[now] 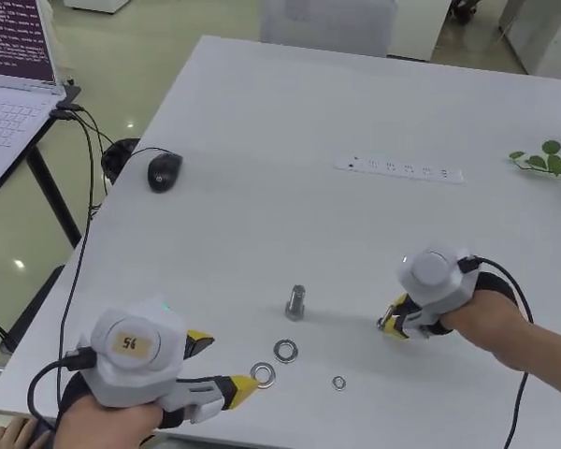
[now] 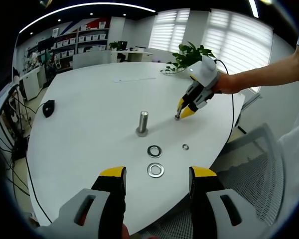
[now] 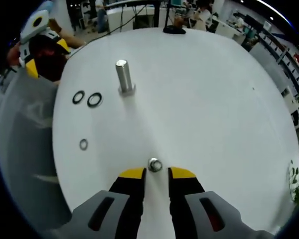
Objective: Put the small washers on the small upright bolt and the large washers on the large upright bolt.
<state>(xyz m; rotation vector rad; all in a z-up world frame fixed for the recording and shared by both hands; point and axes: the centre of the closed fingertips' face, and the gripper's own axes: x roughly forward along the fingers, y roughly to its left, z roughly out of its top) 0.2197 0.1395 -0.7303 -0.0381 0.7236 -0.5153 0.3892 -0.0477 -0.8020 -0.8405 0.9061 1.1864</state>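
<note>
white table [image 1: 262, 140] | upright large bolt [image 1: 295, 302] | two large washers [image 1: 285, 351] | small washer [image 1: 338, 383] | mouse [image 1: 164, 170] | power strip [image 1: 399, 169]

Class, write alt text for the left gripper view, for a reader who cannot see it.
The open, yellow-tipped left tongs point across a white table at two large washers lying flat in front of a large upright bolt. A small washer lies to their right. Beyond it, the hand-held right tongs point down at the tabletop.
</note>
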